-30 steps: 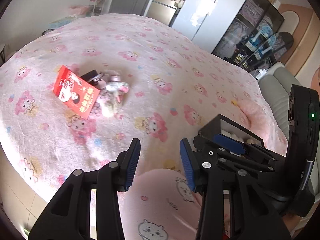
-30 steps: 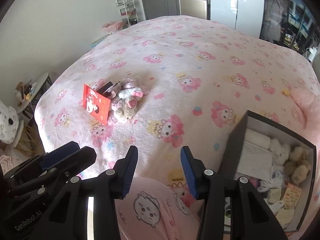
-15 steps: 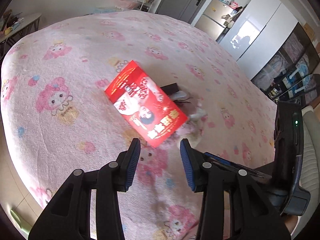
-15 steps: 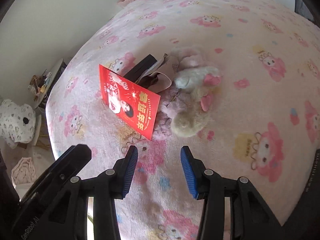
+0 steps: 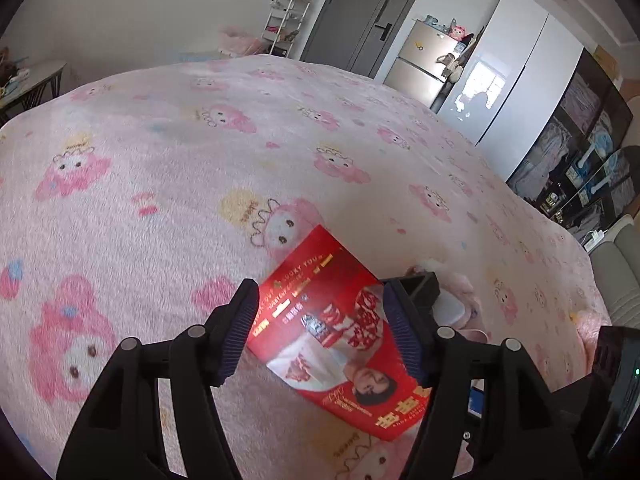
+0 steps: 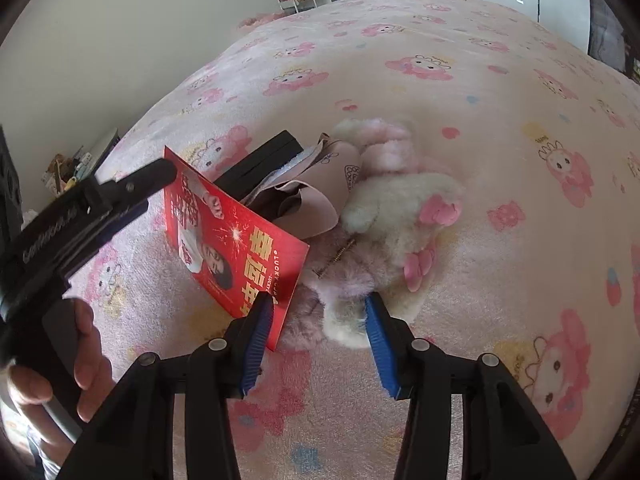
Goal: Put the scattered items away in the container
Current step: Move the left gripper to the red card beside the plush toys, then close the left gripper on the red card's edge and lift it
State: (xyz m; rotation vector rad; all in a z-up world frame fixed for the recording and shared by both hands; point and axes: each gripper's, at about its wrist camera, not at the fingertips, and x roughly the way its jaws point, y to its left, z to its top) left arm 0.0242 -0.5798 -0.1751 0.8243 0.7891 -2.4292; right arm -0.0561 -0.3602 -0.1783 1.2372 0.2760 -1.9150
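black box half hidden, plush overlapped

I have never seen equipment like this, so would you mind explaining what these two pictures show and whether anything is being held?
There is no robot here: a person holds a black hand-held clamp with two blue-padded jaws in each hand. Each picture comes from a fisheye camera on one clamp, looking along its jaws.

In the left-hand view, the left gripper has its jaws opening around the flat red printed packet; the pads do not press on it yet. In the right-hand view, the right gripper is also opening, over the fluffy cream and pink plush toy. The hand holding the left clamp shows at that picture's left edge.

Everything lies on a pink cartoon-print blanket, with a black box behind the packet. Nothing is held.
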